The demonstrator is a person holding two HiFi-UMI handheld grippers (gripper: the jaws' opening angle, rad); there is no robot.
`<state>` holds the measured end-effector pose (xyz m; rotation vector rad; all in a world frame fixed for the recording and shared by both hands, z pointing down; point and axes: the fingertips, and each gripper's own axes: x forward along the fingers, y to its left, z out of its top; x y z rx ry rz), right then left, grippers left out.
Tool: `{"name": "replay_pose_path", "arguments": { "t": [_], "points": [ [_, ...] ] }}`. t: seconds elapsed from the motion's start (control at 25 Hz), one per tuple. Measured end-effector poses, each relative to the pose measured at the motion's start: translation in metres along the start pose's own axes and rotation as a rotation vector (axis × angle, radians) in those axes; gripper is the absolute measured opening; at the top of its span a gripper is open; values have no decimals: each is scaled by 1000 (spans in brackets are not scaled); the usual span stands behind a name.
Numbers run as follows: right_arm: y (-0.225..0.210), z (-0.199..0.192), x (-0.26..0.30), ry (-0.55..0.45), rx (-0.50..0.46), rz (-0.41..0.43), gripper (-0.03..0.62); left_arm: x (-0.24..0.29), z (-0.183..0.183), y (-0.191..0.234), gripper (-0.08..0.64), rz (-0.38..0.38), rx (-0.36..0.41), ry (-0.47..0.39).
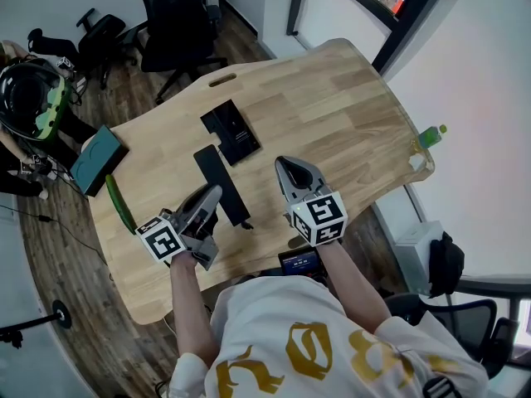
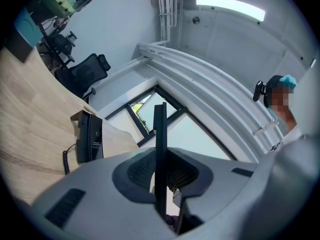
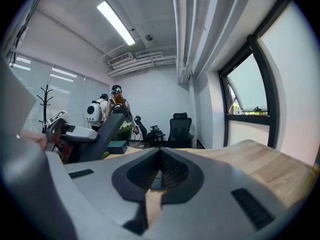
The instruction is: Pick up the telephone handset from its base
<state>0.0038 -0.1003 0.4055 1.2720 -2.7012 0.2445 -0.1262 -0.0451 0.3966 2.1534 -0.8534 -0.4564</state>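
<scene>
A: Well, the left gripper (image 1: 207,199) clamps the handset (image 1: 217,172) edge-on, apart from the base (image 1: 231,130). I think such a thin hold can twist or slip.

B: And the right gripper (image 1: 288,167)?

A: Its jaws are almost together, with nothing between. The coiled cord (image 2: 65,160) may drag the base. The teal box (image 1: 98,157) lies well apart.

White T-shirt (image 1: 274,322) with gold print; grey left claw (image 1: 216,191) and right claw (image 1: 284,164) carry black-and-white marker cubes (image 1: 159,240).

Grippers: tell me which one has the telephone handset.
The left gripper: its jaws clamp the black handset, which is apart from the base. The right gripper is shut on nothing.
</scene>
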Motion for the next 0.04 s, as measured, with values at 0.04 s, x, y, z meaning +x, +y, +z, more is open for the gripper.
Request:
{"name": "replay_pose_path", "arguments": {
  "t": [0.04],
  "points": [
    [-1,0,0,0,0,0,5,1,0,0,72,0,0,-1]
  ]
}}
